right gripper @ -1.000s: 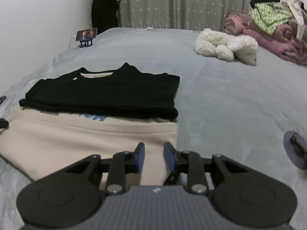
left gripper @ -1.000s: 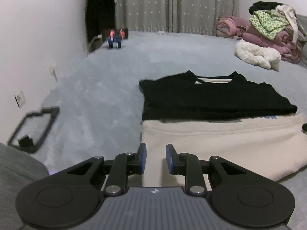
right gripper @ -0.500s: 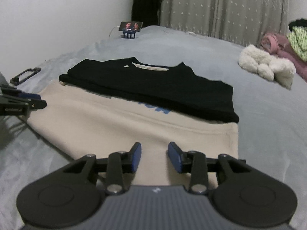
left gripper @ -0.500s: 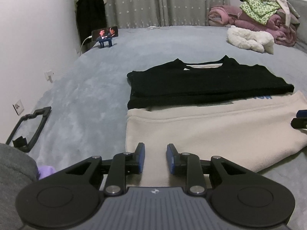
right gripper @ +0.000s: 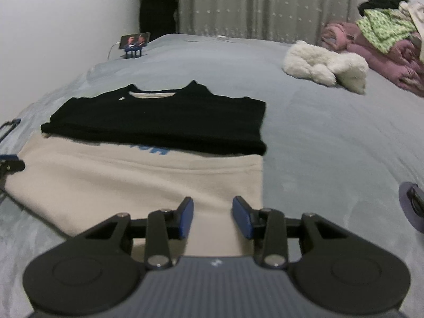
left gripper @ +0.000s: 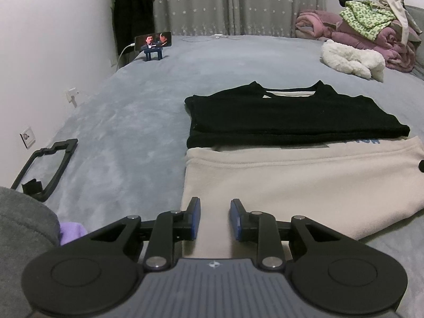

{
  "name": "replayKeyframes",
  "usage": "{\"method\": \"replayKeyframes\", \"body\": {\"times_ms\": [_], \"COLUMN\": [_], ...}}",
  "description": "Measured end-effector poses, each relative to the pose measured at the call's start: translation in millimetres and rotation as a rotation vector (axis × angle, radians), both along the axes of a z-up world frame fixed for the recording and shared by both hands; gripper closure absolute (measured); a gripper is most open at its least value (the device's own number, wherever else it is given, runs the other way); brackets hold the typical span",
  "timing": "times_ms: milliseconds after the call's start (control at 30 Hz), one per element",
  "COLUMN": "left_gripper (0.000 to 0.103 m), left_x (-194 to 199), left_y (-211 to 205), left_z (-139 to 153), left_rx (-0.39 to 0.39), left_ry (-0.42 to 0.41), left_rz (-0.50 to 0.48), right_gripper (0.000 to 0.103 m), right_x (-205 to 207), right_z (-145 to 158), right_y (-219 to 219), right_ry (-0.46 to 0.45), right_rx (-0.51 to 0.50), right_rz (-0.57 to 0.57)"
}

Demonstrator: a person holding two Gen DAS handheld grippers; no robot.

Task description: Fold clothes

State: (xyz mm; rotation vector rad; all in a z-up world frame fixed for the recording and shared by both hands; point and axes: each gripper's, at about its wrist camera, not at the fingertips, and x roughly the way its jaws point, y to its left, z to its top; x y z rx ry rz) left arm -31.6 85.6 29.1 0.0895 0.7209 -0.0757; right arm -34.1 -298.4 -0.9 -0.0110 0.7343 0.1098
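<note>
A folded black shirt point(left gripper: 291, 116) lies on the far half of a flat cream sweatshirt point(left gripper: 304, 180) on the grey-blue bed. My left gripper point(left gripper: 214, 204) hovers over the sweatshirt's near left corner, jaws a little apart, with cloth beneath them and nothing pinched. In the right wrist view, my right gripper point(right gripper: 213, 204) stands open over the near right corner of the cream sweatshirt point(right gripper: 119, 180), in front of the black shirt point(right gripper: 164, 122). The left gripper's fingers point(right gripper: 10, 164) show at that view's left edge, beside the cloth.
A phone on a blue stand point(left gripper: 153, 42) plays at the bed's far left by the wall. A white plush toy point(left gripper: 349, 59) and a heap of pink blankets and clothes point(left gripper: 371, 26) fill the far right. A black frame point(left gripper: 45, 169) lies near left, a purple disc point(right gripper: 413, 206) near right.
The right gripper's jaws stand wider than a second ago, and its view swung left and came back. The left gripper's view shifted slightly; its jaws look the same.
</note>
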Motion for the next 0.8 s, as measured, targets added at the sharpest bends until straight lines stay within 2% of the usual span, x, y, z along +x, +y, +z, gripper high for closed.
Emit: {"method": "replayKeyframes", "body": {"times_ms": [100,267,333,433,567,800], "left_gripper": [0.077,0.077,0.077,0.076,0.072,0.070], "left_x": [-1.7,-4.4,-6.9,-9.8,-10.9,-6.3], "left_y": [0.1,2.6,0.7,1.5,6.1,-14.9], "left_z": [0.6,2.0,2.7,9.1,18.5,2.3], "left_rx": [0.008,0.005,0.017,0.000,-0.021,0.020], "left_ry": [0.000,-0.004,-0.012,-0.036,-0.090,-0.038], "left_rz": [-0.003,-0.001,-0.007,-0.005,0.011,-0.033], "right_gripper": [0.069,0.069,0.063,0.063,0.063,0.062], "right_x": [-0.7,-1.3,-1.1,-1.4,-7.1,-9.2], "right_z": [0.2,1.3,1.5,1.4,6.1,11.0], "right_y": [-3.1,-8.6,-11.0,-15.5,-8.5,18.5], "right_ry": [-0.003,0.000,-0.001,-0.002,-0.043,-0.078], "right_rx": [-0.029,-0.018,-0.039,-0.035,-0.052,0.001], "right_rz": [-0.020,-0.041,-0.074,-0.097,-0.067,0.063]}}
